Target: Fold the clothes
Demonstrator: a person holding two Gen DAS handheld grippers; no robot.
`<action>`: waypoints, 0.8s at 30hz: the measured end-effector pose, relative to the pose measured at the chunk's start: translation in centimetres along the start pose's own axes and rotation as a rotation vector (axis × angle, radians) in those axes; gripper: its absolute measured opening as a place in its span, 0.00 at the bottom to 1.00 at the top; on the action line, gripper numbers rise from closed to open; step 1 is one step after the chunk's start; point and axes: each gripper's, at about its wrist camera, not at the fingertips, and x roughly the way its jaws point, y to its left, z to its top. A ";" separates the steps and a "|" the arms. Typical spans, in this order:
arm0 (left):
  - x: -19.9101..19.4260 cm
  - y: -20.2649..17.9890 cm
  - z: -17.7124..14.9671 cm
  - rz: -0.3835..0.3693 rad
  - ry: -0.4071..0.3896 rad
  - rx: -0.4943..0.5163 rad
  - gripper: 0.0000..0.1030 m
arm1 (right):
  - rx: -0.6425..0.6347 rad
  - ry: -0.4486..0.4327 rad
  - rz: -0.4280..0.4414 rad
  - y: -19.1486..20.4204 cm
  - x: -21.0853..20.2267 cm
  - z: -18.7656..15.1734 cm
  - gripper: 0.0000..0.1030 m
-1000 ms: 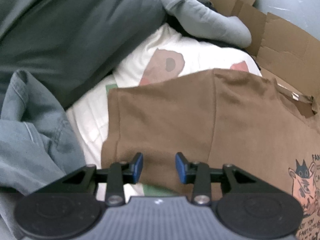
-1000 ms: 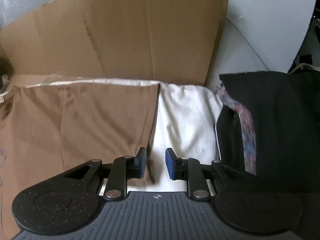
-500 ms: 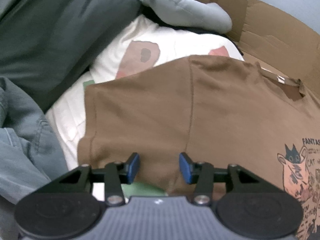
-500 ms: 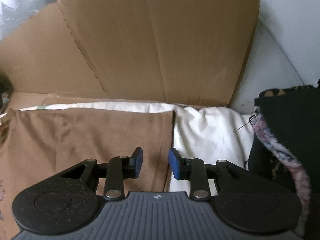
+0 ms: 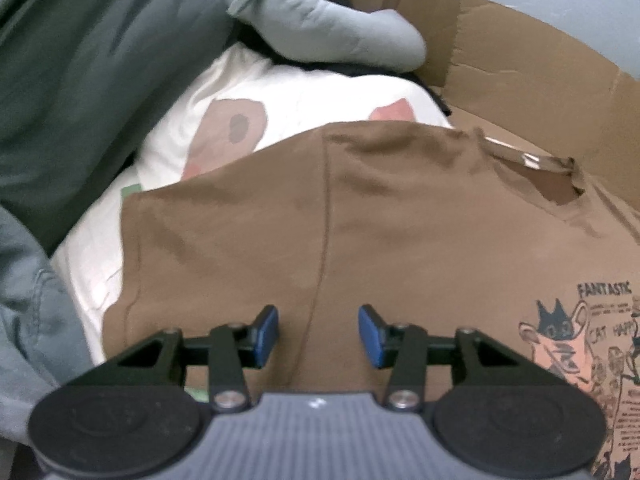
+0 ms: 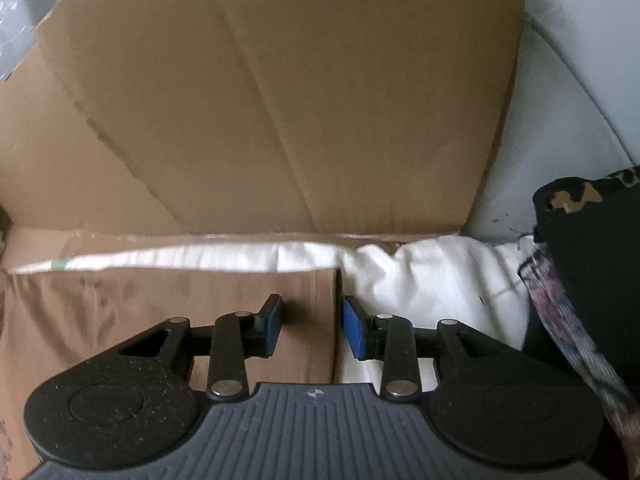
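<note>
Left tool (image 5: 318,334), low in the centre of its frame, has its blue-padded jaws spread with nothing between them, hovering over the brown cotton T-shirt with a cat print (image 5: 400,240); the sleeve seam runs from between the jaws up the frame, with the sleeve reaching to the left over a white printed garment (image 5: 280,108); right tool (image 6: 312,326), also spread and empty, straddles the shirt's straight side edge (image 6: 334,308), which runs up the frame from between the jaws to the corner where white cloth (image 6: 420,272) begins; the shirt's long axis seems to run across between the two tools, so each is nearest its own end; a folded cardboard sheet (image 6: 280,100) stands behind; blue denim (image 5: 28,300) lies lower left.
</note>
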 end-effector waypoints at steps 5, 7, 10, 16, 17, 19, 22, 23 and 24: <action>0.3 -1.5 0.7 -0.039 -0.013 0.009 0.46 | -0.017 -0.026 -0.016 0.1 -0.1 0.6 0.01; 0.4 -2.2 1.2 -0.061 -0.023 0.018 0.46 | -0.046 -0.048 -0.039 0.5 -0.4 1.0 0.01; 0.7 -3.4 2.1 -0.098 -0.038 0.038 0.46 | -0.055 -0.067 -0.060 0.7 -0.4 1.8 0.00; 2.1 -8.6 4.2 -0.222 -0.051 0.107 0.46 | -0.064 -0.021 -0.080 0.5 2.0 1.8 0.01; 2.4 -9.8 4.4 -0.242 -0.051 0.131 0.46 | -0.069 -0.018 -0.083 0.5 2.2 1.7 0.01; 2.9 -12.3 4.8 -0.278 -0.055 0.181 0.46 | -0.080 -0.024 -0.089 0.5 2.5 1.7 0.01; 3.6 -16.2 5.4 -0.337 -0.065 0.255 0.46 | -0.074 -0.037 -0.151 0.3 2.5 2.0 0.00; 3.8 -17.6 5.6 -0.355 -0.071 0.275 0.46 | -0.066 -0.033 -0.173 0.0 2.6 2.1 0.00; 4.1 -18.9 5.8 -0.371 -0.077 0.288 0.46 | -0.053 -0.020 -0.195 -0.5 2.8 2.3 0.00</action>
